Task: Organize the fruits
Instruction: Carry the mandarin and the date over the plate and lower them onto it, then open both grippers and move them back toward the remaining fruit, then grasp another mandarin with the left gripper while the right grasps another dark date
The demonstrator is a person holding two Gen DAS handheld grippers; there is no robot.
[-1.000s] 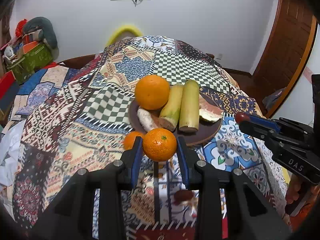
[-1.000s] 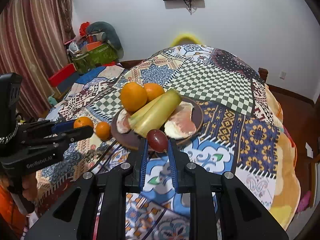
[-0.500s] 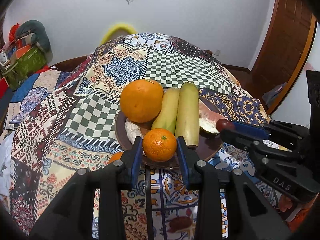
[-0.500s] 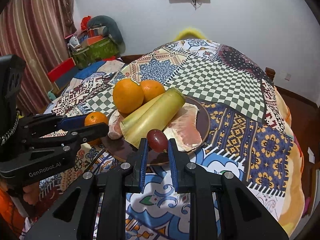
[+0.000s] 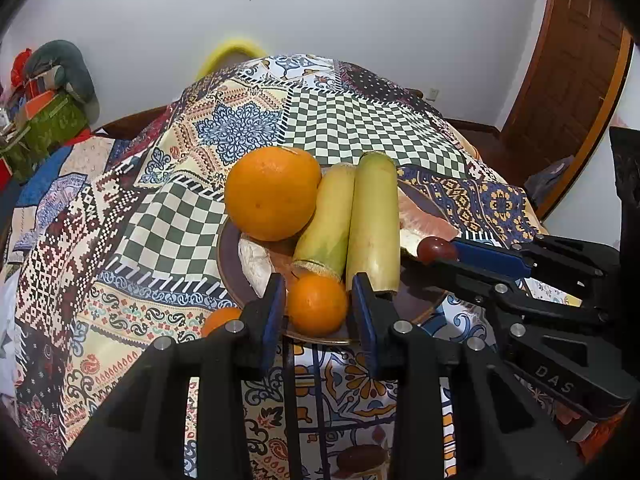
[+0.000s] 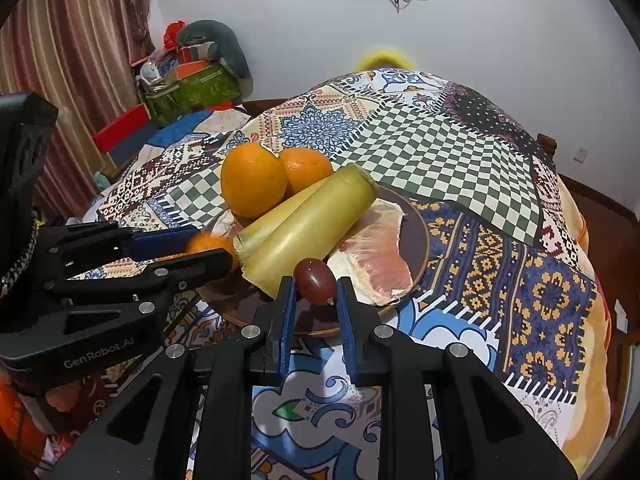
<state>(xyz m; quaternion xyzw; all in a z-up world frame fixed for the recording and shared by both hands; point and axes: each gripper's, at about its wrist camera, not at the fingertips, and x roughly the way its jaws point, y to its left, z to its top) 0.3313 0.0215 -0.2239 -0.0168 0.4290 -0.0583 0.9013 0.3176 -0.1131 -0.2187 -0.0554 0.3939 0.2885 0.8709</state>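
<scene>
A brown plate (image 5: 228, 256) (image 6: 420, 236) on the patchwork cloth holds a big orange (image 5: 272, 194) (image 6: 253, 184), two green-yellow stalk pieces (image 5: 372, 224) (image 6: 312, 226) and a pink pomelo piece (image 6: 380, 256). My left gripper (image 5: 318, 306) is shut on a small mandarin (image 5: 317, 306) (image 6: 206, 246) over the plate's near rim. My right gripper (image 6: 316, 282) is shut on a dark red grape (image 6: 315, 281) (image 5: 434, 249) over the plate's front edge, next to the pomelo.
Another mandarin (image 5: 222, 320) lies on the cloth left of the plate; a second orange (image 6: 306, 170) sits behind the big one. A dark fruit (image 5: 360, 458) lies on the cloth near me. Clutter (image 6: 188, 76) stands at the back left, a door (image 5: 568, 60) right.
Both grippers have moved forward to the plate with their fruit. The mandarin and the grape now hang over the plate's rim instead of short of it.
</scene>
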